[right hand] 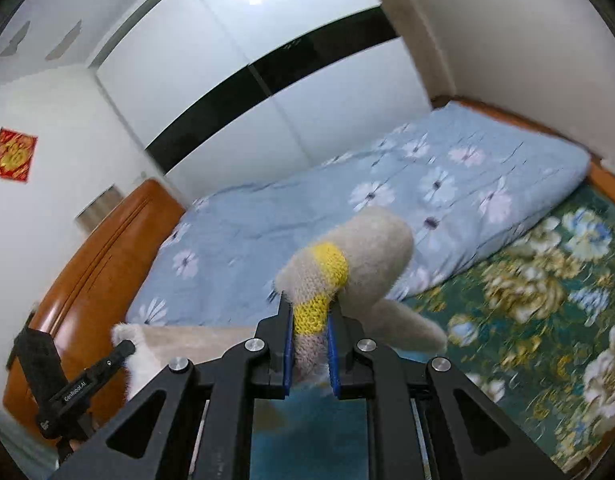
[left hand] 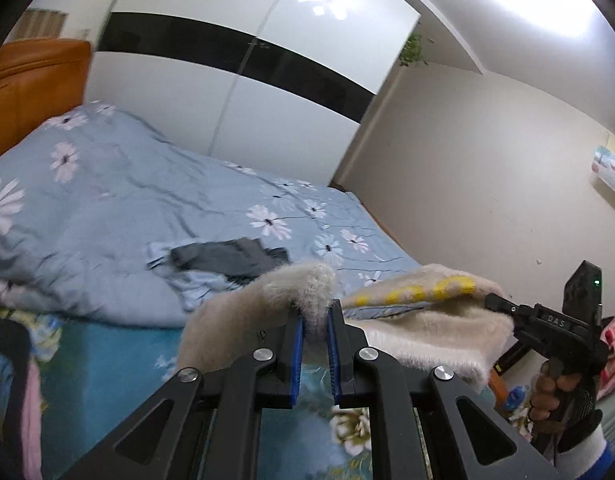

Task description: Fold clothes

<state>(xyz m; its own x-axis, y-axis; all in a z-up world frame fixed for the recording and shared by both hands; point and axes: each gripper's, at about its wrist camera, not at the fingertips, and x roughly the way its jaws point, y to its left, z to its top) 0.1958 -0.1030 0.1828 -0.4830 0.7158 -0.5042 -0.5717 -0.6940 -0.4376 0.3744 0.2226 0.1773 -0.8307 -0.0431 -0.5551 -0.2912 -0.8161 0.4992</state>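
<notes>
Bedroom with a bed (left hand: 107, 200) under a blue floral quilt (right hand: 447, 176) and a white wardrobe (left hand: 235, 92) behind. The fluffy cream sweater (left hand: 427, 332) hangs stretched above the bed, pinched between the left gripper (left hand: 315, 320) fingers and, at its yellow-banded part, the right gripper (right hand: 310, 316) fingers.

Glossy white sliding wardrobe with a black horizontal band (left hand: 235, 92) | orange-brown padded headboard (right hand: 95, 256) | pale blue daisy-print quilt (left hand: 107, 200) | plain cream wall (left hand: 467, 168) | red-and-gold square wall decoration (right hand: 12, 159)
</notes>
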